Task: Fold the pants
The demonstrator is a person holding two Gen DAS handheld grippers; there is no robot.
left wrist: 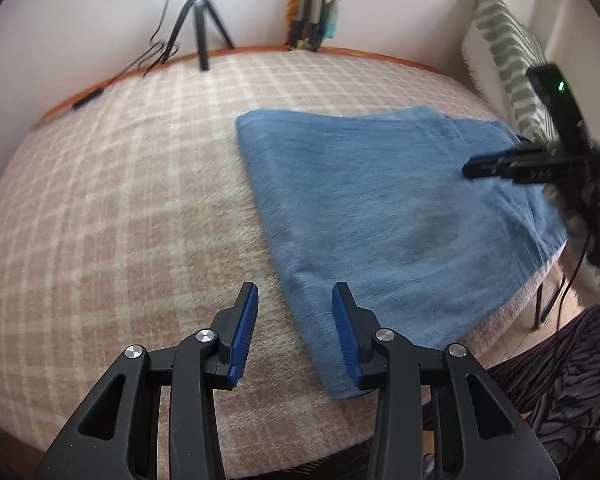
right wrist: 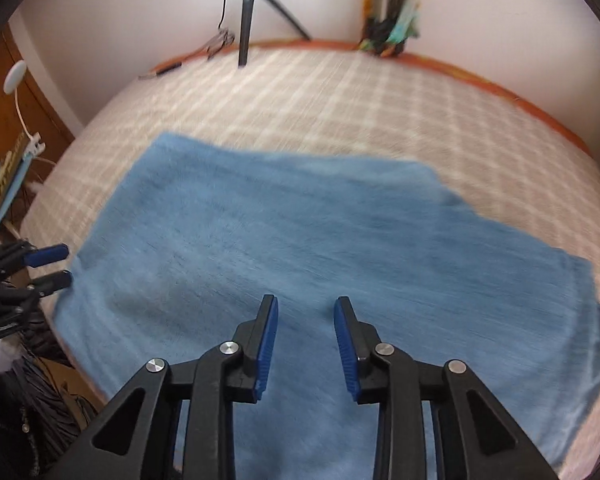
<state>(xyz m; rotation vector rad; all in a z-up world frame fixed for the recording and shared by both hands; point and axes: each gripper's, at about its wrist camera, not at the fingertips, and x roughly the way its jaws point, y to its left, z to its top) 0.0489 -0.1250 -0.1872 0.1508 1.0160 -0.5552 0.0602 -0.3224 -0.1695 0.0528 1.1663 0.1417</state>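
Note:
The blue pants lie folded flat on the checked bed cover. My left gripper is open and empty, just above the folded pants' near left edge. It also shows at the left edge of the right wrist view, beside the pants' left edge. My right gripper is open and empty, hovering over the middle of the pants. It shows at the right of the left wrist view, above the pants' right part. Both views are motion-blurred.
A tripod with a lamp stands at the bed's far edge by the wall. A striped pillow leans at the right. A wooden cabinet and books stand left of the bed. The person's patterned clothing is at the near edge.

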